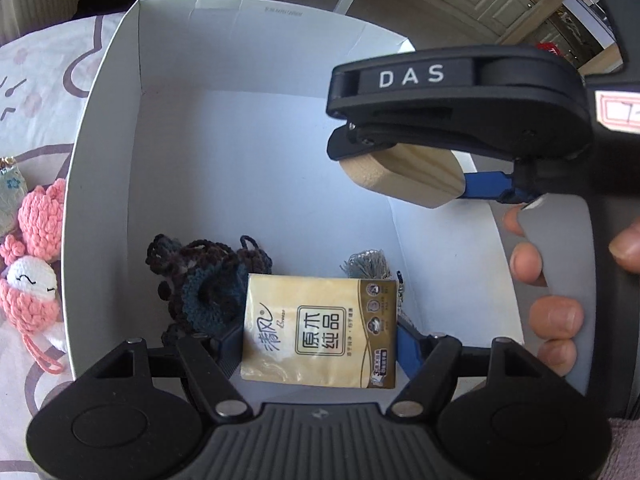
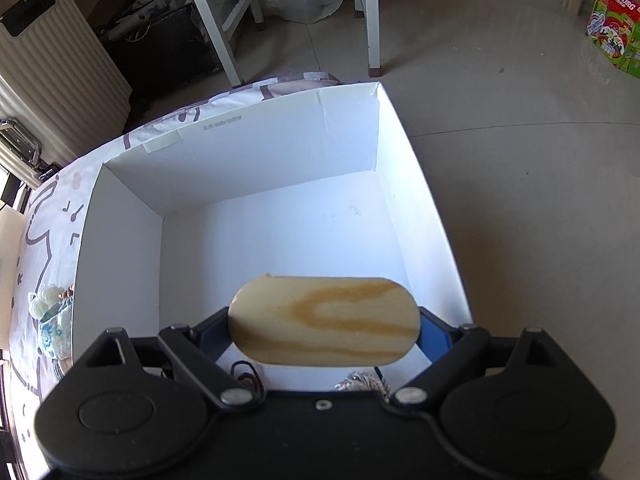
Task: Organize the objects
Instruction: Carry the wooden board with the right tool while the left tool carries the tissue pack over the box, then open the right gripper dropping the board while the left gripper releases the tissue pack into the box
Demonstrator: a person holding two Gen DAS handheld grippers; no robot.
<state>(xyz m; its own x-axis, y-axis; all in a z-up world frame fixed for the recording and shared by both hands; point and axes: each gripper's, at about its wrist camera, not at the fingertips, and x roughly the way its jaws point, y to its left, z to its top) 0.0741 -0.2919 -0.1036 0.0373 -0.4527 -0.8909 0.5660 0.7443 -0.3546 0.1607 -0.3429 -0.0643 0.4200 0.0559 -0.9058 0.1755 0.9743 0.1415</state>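
My left gripper (image 1: pixel 320 344) is shut on a yellow tissue pack (image 1: pixel 320 330), its blue pads pressing both sides, and holds it low inside the white cardboard box (image 1: pixel 100 120). My right gripper (image 2: pixel 324 326) is shut on an oval wooden block (image 2: pixel 324 320), gripped by its two ends, above the box (image 2: pixel 424 184). In the left wrist view the wooden block (image 1: pixel 404 176) hangs over the box's right side. A dark crochet piece (image 1: pixel 200 280) and a grey tassel (image 1: pixel 366 264) lie on the box floor beside the pack.
The box sits on a patterned sheet (image 1: pixel 36 80). A pink crochet doll (image 1: pixel 32 280) lies left of the box, and a blue-white pouch (image 2: pixel 52 320) too. A person's fingers (image 1: pixel 556 312) wrap the right handle. White furniture legs (image 2: pixel 372 16) and a green carton (image 2: pixel 616 28) stand on the floor beyond.
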